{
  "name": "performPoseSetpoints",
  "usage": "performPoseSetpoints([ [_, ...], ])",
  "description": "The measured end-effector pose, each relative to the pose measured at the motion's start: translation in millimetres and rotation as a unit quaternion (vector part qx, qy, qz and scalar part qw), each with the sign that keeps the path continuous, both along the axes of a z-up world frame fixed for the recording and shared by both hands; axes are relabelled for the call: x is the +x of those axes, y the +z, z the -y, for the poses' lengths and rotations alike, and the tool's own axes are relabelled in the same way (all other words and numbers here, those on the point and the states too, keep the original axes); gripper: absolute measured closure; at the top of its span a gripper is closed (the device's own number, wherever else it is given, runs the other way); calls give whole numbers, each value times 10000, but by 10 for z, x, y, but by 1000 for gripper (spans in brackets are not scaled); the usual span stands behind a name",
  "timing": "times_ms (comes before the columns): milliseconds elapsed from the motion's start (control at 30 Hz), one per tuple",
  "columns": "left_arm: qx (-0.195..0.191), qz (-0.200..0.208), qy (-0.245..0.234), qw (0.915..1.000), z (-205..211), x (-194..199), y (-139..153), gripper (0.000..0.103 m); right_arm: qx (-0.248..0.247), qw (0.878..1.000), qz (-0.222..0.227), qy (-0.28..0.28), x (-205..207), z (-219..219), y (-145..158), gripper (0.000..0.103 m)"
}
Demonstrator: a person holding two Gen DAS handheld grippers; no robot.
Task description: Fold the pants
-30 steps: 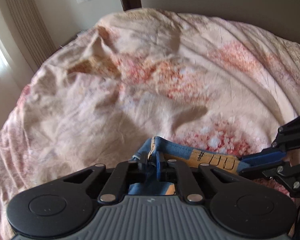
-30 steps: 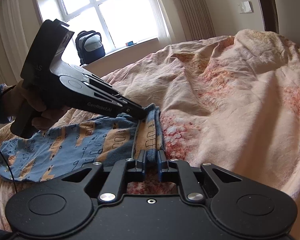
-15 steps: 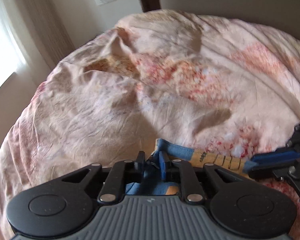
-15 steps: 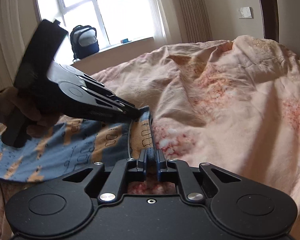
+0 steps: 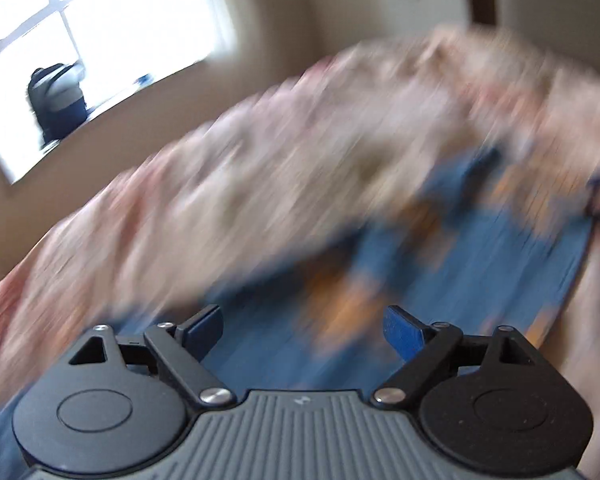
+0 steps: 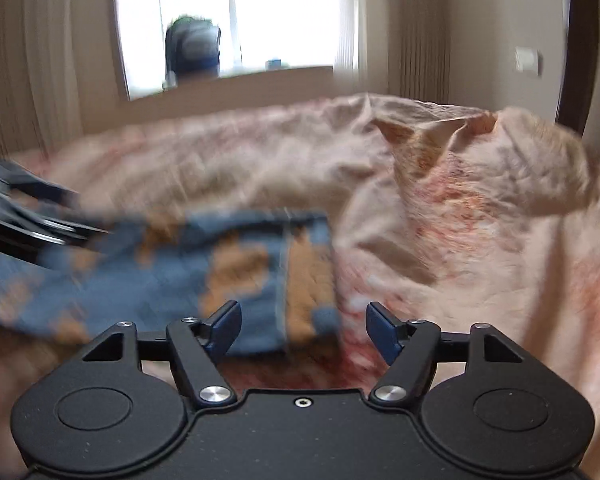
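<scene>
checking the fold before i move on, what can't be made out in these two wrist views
- Left wrist view: motion blur smears the blue and orange pants; print, edges and fold lines unreadable.
- Left wrist view: the pants' near part is hidden behind the open left gripper.
- Right wrist view: the pants' left end is cut off by the frame edge.
- Right wrist view: the open right gripper covers the duvet nearest it.

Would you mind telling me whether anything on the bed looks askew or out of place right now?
Nothing stands out. The pants lie flat on the rumpled duvet, both claws open and clear of them. The blur hides any finer creases.
</scene>
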State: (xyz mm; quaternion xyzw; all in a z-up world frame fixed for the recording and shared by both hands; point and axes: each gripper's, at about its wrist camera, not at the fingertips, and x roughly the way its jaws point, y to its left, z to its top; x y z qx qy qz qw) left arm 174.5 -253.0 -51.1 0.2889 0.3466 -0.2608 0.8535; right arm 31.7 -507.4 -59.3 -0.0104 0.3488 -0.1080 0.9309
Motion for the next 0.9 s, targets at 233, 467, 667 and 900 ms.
performPoseSetpoints([
  [233, 83, -169, 859, 9961, -1164, 61, 43, 2, -477, 9983, -299, -161, -78, 87, 159, 15],
  [467, -73, 14, 1537, 9881, -1731, 148, 104, 0, 59, 9854, -162, 1696, 606, -867, 468, 5],
  [667, -713, -853, 2574, 9599, -2505, 302, 94, 0, -410, 9449, -1520, 2870, 1382, -1573, -22, 3],
  [900, -1568, -7, 3200, 9344, -3228, 291, 377, 2, -655, 9744, -859, 1971, 1410, -1566, 172, 1],
])
